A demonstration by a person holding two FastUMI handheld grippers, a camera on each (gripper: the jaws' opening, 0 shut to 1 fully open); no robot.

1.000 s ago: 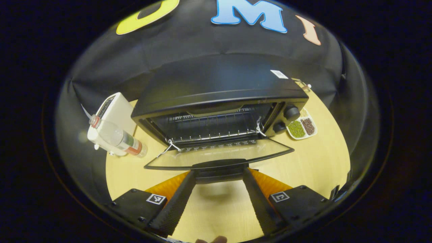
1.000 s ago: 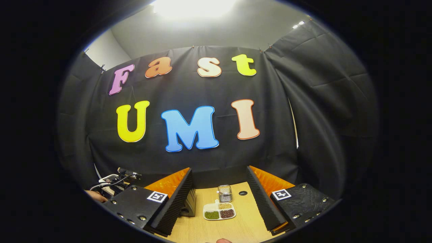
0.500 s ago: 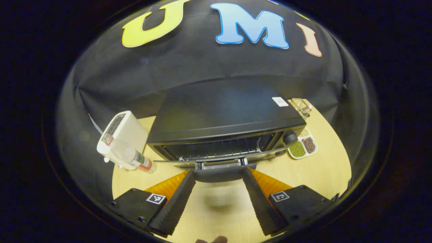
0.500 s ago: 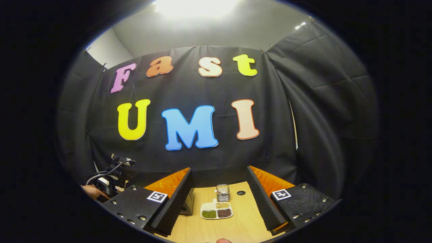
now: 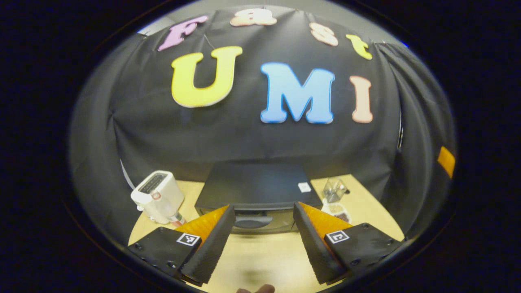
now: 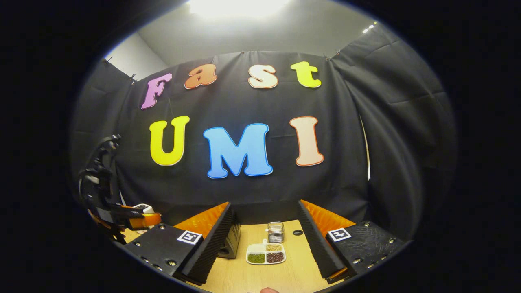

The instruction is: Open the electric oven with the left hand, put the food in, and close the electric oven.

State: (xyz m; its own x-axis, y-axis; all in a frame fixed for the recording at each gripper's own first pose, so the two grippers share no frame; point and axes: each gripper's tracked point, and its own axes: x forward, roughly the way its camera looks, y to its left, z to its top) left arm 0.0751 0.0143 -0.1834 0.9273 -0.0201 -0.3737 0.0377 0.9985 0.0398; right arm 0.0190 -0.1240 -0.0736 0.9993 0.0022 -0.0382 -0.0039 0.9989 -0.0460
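Note:
The black electric oven [image 5: 256,185] stands on the wooden table [image 5: 268,256] with its glass door up against the front. The door handle [image 5: 252,221] shows between the fingers of my left gripper [image 5: 262,209], which is open and holds nothing. A white divided dish of beans [image 6: 265,254] lies on the table in front of my right gripper [image 6: 264,211], also open with nothing in it. In the right gripper view the oven's corner [image 6: 230,244] sits behind my inner finger, and the left gripper [image 6: 142,221] hangs raised at far left.
A white toaster [image 5: 156,195] with a bottle [image 5: 177,219] beside it stands left of the oven. A small glass jar [image 6: 276,232] and a cable hole [image 6: 298,232] lie behind the bean dish. The dish [image 5: 338,209] and jar [image 5: 333,189] sit right of the oven.
The oven door swung up from lying open to shut. My left gripper drew back from it and tilted upward. The right gripper barely moved.

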